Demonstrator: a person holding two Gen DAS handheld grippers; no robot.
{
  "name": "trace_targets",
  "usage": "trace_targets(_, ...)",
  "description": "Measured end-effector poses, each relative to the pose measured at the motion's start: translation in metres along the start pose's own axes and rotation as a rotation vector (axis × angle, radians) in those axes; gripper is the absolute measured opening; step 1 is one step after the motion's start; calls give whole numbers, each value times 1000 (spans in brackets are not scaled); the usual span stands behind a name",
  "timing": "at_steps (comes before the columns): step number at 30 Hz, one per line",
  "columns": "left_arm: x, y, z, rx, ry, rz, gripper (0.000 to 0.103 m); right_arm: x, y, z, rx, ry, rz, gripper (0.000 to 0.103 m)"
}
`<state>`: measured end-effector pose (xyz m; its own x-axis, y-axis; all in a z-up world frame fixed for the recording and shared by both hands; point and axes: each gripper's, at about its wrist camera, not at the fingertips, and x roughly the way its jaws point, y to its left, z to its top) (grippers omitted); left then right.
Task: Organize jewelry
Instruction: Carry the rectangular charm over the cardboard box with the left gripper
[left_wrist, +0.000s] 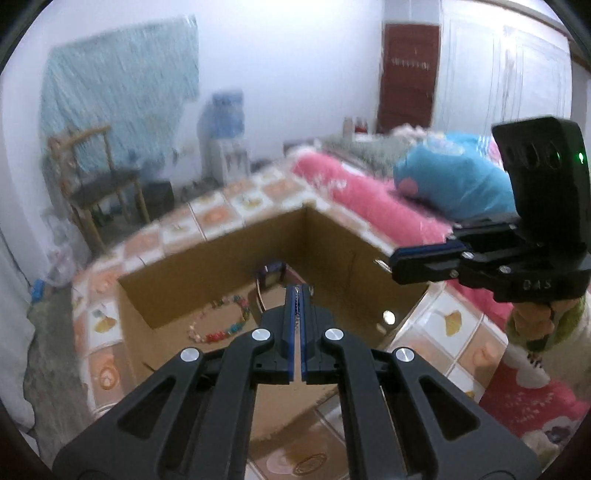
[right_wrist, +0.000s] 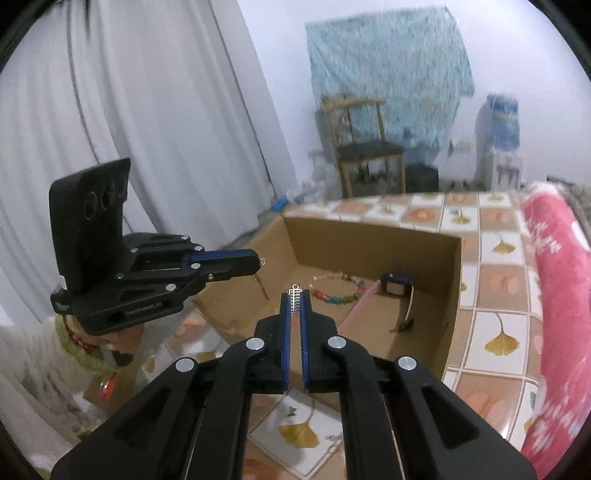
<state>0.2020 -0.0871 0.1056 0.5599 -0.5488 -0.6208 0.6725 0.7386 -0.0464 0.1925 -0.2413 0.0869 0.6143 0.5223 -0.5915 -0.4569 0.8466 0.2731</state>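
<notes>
Tiled with a leaf pattern, the worktop (right_wrist: 498, 325) carried an open cardboard box (right_wrist: 369, 236) holding a bead bracelet (right_wrist: 336, 291) and a watch (right_wrist: 397, 288). Both grippers hung above the box. The left gripper (left_wrist: 298, 295) had its jaws nearly together on a fine chain (left_wrist: 296, 314); the right gripper (right_wrist: 295, 295) pinched the chain's other end. Light, limp and slippery, it probably handled best gripped near both ends, kept taut to avoid tangling.

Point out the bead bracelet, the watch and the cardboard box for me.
bead bracelet (right_wrist: 334, 291): right wrist view, its coloured beads.
watch (right_wrist: 397, 286): right wrist view, its dark face.
cardboard box (right_wrist: 369, 232): right wrist view, its far inner wall.
</notes>
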Motion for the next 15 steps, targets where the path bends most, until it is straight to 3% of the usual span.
trace_targets(6, 59, 29, -3, -53, 219, -53, 1, 47, -29, 11, 44, 168, -9, 5)
trace_targets(15, 110, 54, -9, -124, 432, -105, 1, 91, -42, 14, 68, 376, -69, 5)
